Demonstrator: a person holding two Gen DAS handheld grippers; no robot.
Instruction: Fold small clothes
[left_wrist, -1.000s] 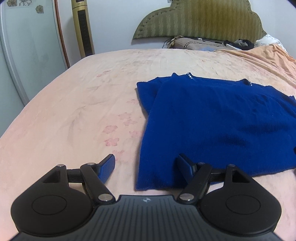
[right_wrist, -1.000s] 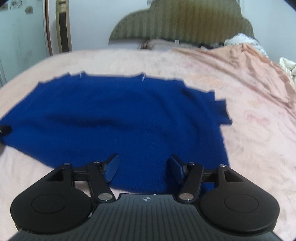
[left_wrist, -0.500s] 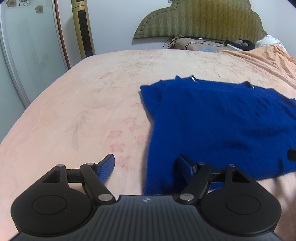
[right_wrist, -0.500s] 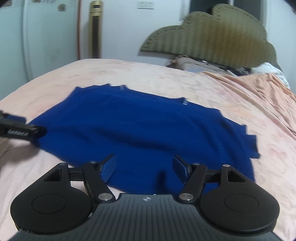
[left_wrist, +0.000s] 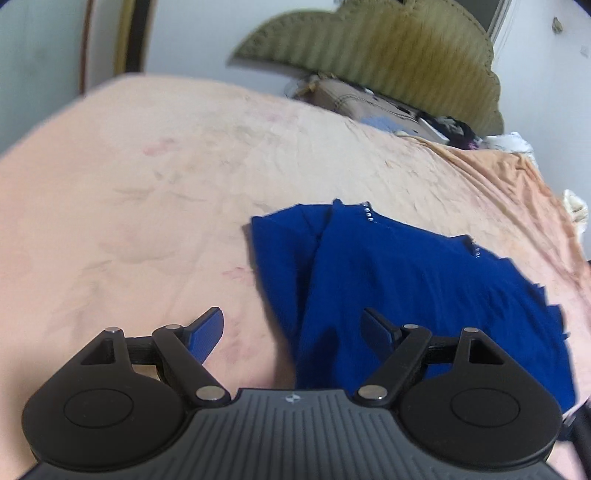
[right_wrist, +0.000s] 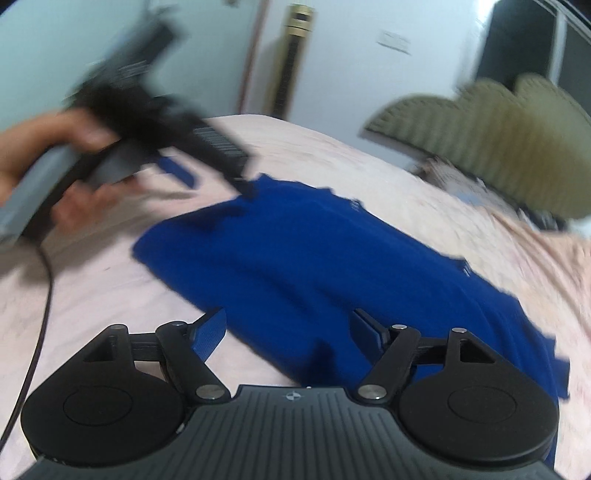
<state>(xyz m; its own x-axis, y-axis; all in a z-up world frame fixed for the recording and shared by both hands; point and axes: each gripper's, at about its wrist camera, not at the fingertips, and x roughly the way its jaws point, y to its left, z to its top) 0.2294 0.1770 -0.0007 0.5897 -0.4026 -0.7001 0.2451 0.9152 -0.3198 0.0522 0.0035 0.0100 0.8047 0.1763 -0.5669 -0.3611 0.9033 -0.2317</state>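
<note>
Your left gripper (left_wrist: 293, 330) and right gripper (right_wrist: 288, 332) both hover with fingers spread wide, holding nothing, over the near edge of the blue sweater (left_wrist: 413, 288), which lies flat on the peach bedspread (left_wrist: 147, 177).

Blue knit garment (left_wrist: 424, 288) lying flat on bed, one sleeve folded under at edge, small beads at neckline.

one blue garment (left_wrist: 424, 295), two hand-held grippers (left_wrist: 293, 332), one bed (left_wrist: 147, 184)
</note>
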